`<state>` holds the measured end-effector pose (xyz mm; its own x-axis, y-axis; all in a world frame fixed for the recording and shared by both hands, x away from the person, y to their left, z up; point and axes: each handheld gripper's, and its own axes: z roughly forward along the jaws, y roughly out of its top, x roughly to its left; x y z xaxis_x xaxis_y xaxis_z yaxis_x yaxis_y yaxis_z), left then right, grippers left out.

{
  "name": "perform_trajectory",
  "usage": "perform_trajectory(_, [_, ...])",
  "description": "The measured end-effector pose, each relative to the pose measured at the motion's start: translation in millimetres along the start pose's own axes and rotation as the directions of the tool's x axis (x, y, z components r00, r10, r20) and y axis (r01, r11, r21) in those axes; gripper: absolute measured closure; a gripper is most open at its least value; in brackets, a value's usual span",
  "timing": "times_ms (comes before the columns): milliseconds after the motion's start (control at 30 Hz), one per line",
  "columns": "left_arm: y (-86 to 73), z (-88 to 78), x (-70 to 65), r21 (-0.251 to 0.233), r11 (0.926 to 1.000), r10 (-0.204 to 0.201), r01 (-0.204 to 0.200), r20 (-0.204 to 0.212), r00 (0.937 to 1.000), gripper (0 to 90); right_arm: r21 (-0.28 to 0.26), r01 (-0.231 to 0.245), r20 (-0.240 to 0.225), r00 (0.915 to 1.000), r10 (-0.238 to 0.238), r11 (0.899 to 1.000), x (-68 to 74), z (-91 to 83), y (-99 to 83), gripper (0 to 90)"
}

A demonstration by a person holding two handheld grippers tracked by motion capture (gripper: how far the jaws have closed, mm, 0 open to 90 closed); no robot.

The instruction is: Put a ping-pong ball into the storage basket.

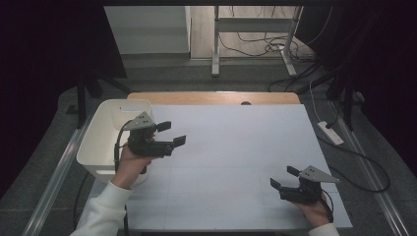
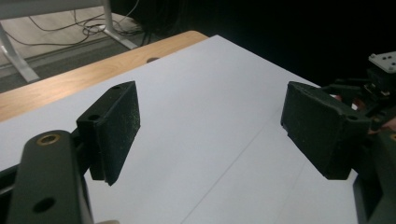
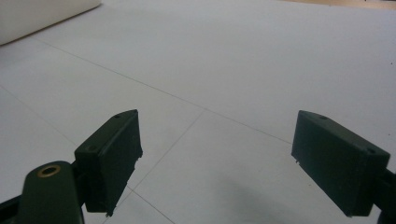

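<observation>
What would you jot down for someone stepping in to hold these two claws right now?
Left claw: open, nothing between its jaws, held beside the white bin at the table's left edge.
Right claw: open, nothing between its jaws, low over the white table sheet at the near right.
Things: the bin is the nearest thing to either claw; what is inside it cannot be made out.
Done: nothing to tell from how things lie.
Left: neither claw has picked anything up yet.

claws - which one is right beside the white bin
The left claw, held up at the white bin's right rim, open and empty. The right claw sits far across the white table surface near the front edge, also open.
</observation>
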<state>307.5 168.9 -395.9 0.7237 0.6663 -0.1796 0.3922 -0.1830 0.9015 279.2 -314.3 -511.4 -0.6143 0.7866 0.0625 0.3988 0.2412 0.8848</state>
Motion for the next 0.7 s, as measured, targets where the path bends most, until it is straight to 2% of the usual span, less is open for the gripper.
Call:
perform_trajectory(133, [-6.8,3.0,-5.2,0.007,1.0,0.001,-0.001,0.014,0.9999,20.5,0.0,0.0,0.0,1.0,0.0,1.0,0.0,0.2,0.0,16.0])
perform_trajectory(233, [-18.3,7.6,-12.9,0.03,0.9995,0.012,-0.013,0.026,0.9996,20.1,0.003,0.005,0.001,1.0,-0.005,1.0,-0.1,-0.2,0.1,16.0])
perform_trajectory(333, [-25.6,9.8,-19.6,0.05,0.9979,0.039,-0.041,0.03,0.9988,20.2,0.002,0.003,0.002,1.0,-0.003,1.0,0.2,-0.5,0.3,16.0])
perform_trajectory(433, [-34.5,12.9,-26.5,0.061,0.9961,0.06,-0.064,0.061,0.9963,20.7,0.001,0.001,0.0,1.0,-0.001,1.0,0.2,0.1,0.1,16.0])
perform_trajectory(533, [-44.6,16.3,-31.7,0.083,0.9925,0.084,-0.09,0.068,0.9941,20.4,0.001,0.0,0.001,1.0,0.0,1.0,0.0,0.0,0.1,16.0])
perform_trajectory(633, [-52.5,18.3,-33.6,0.095,0.9914,0.083,-0.09,0.079,0.9934,20.0,0.001,0.0,0.001,1.0,0.0,1.0,-0.1,0.0,0.0,16.0])
perform_trajectory(667, [-61.6,20.2,-35.3,0.108,0.9903,0.078,-0.087,0.081,0.9936,19.9,0.003,0.0,0.002,1.0,0.0,1.0,-0.2,0.2,-0.2,16.0])
perform_trajectory(700, [-61.6,20.2,-35.3,0.108,0.9903,0.078,-0.087,0.081,0.9936,19.7,0.003,0.0,0.002,1.0,0.0,1.0,-0.2,0.2,-0.2,16.0])
